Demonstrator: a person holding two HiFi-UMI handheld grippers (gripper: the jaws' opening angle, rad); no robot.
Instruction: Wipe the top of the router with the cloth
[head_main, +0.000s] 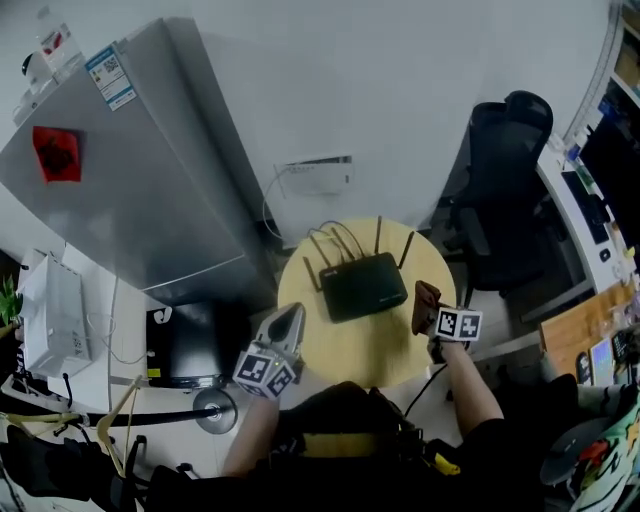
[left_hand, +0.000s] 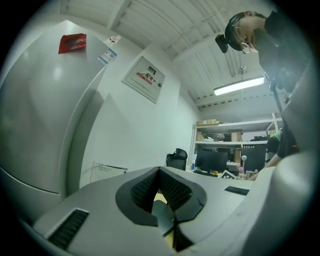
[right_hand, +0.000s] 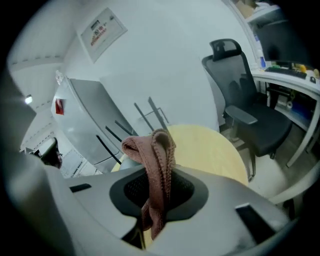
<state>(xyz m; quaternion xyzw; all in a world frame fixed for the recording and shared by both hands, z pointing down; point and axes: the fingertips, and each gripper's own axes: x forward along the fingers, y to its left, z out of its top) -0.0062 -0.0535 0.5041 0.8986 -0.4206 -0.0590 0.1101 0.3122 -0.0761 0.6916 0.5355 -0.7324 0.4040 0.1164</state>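
A black router (head_main: 365, 287) with several thin antennas lies on the round yellow table (head_main: 350, 348), toward its far side. My right gripper (head_main: 424, 312) hovers at the router's right end, shut on a brown cloth (head_main: 425, 300). In the right gripper view the cloth (right_hand: 157, 155) stands up folded between the jaws of that gripper (right_hand: 157, 186) and hides most of the router; only the antennas (right_hand: 154, 115) show behind it. My left gripper (head_main: 290, 316) sits at the table's near left edge, left of the router. Its jaws (left_hand: 159, 172) are shut with nothing in them.
A tall grey fridge (head_main: 130, 170) stands left of the table. A black office chair (head_main: 505, 170) stands at the right, also seen in the right gripper view (right_hand: 245, 100). A desk (head_main: 590, 215) with monitors lies beyond it. A white wall box (head_main: 315, 175) and cables are behind the table.
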